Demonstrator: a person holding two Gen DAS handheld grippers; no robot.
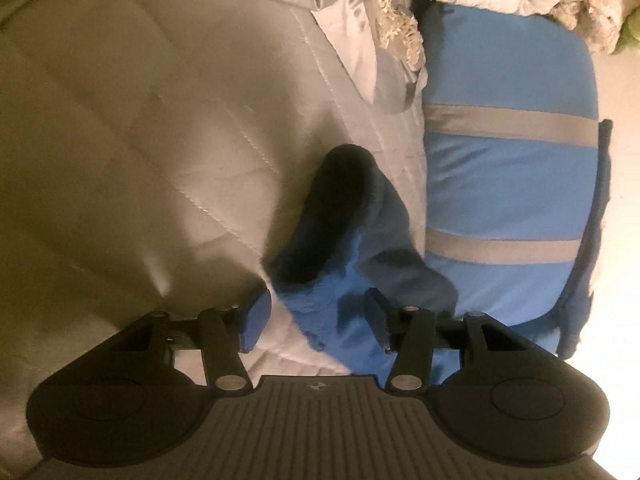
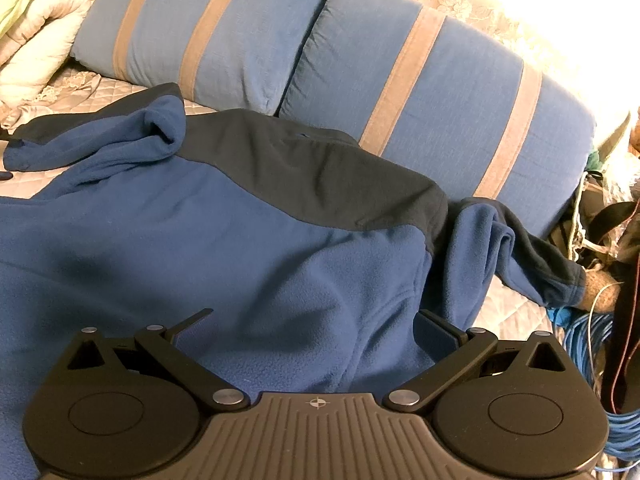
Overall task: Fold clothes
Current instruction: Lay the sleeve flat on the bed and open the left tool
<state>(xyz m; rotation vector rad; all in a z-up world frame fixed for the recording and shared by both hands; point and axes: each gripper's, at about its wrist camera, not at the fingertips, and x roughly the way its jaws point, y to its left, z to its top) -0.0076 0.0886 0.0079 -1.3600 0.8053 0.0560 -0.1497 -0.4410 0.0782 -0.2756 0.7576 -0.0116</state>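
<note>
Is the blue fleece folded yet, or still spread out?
Spread, not folded: the blue fleece lies open on the quilt, both sleeves crumpled outward, one sleeve near the striped pillows.

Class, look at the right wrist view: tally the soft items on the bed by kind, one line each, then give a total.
Blue fleece jackets: 1
Blue cushions with tan stripes: 2
White rolled quilts at the left edge: 1
Total: 4
</note>
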